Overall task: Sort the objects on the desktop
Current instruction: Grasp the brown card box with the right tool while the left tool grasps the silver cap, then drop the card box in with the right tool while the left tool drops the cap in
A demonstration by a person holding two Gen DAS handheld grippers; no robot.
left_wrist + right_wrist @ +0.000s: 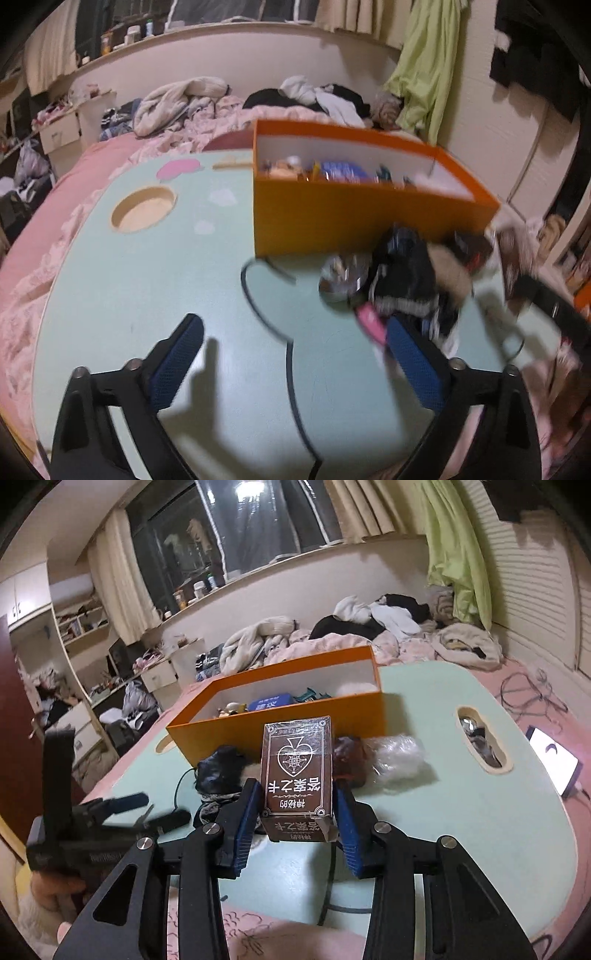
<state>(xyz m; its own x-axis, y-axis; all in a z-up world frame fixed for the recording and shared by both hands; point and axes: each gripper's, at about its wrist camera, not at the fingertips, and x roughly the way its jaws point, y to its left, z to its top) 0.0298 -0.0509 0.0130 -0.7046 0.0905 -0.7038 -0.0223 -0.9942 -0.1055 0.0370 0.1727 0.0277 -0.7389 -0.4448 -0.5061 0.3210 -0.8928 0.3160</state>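
My right gripper (296, 788) is shut on a brown card box (297, 771) printed with a spade, its blue pads pressing both long sides. Behind it stands an open orange box (280, 716) holding several small items. In the left wrist view the same orange box (351, 214) sits at the back of the mint-green table (129, 277). My left gripper (293, 325) hovers open over bare tabletop and a black cable (266, 317). A blurred pile of dark fabric (402, 277), a pink item (371, 325) and a clear wrapper (341, 275) lies just past its right finger.
The table has a round cup hole (144, 208) and a slot handle (480, 742). A lit phone (552, 760) lies on the pink bedding to the right. A crumpled plastic bag (397, 757) and a dark red item (351, 760) sit before the orange box. Clothes cover the bed behind.
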